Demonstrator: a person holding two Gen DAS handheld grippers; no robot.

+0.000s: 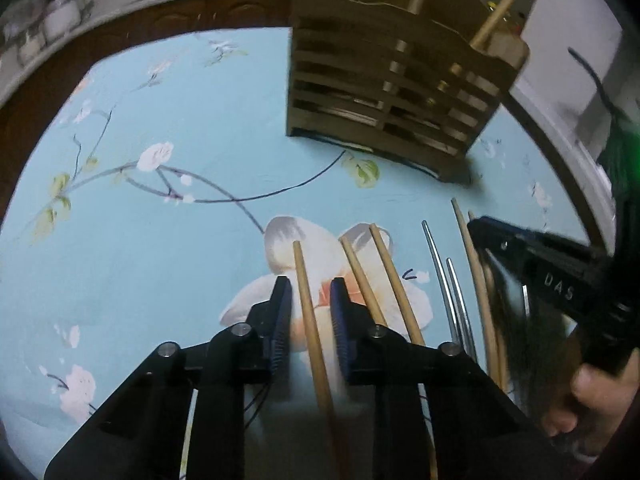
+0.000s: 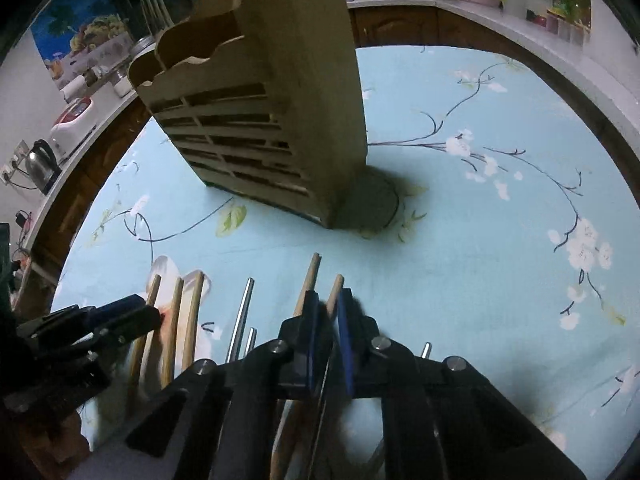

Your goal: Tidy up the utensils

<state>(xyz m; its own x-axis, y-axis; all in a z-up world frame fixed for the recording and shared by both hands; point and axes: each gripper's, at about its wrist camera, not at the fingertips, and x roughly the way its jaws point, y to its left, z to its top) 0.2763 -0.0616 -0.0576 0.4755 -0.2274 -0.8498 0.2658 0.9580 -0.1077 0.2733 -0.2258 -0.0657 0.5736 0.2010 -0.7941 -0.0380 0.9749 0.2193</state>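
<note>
A slatted wooden utensil holder (image 1: 396, 92) stands on the blue flowered tablecloth; it also shows in the right wrist view (image 2: 272, 120), with a wooden stick in it. Wooden chopsticks and metal chopsticks (image 1: 444, 276) lie in a row in front. My left gripper (image 1: 310, 292) is open low over the cloth, its fingers on either side of one wooden chopstick (image 1: 306, 308). My right gripper (image 2: 326, 312) is narrowly open around a wooden chopstick (image 2: 334, 294), another chopstick (image 2: 310, 276) just left of it. The right gripper also shows in the left wrist view (image 1: 476, 226).
The round table's dark wooden rim (image 1: 120, 36) curves behind the cloth. A counter (image 2: 80, 92) with a kettle and appliances stands to the left, another counter (image 2: 520, 12) with jars behind. The left gripper shows in the right wrist view (image 2: 120, 316).
</note>
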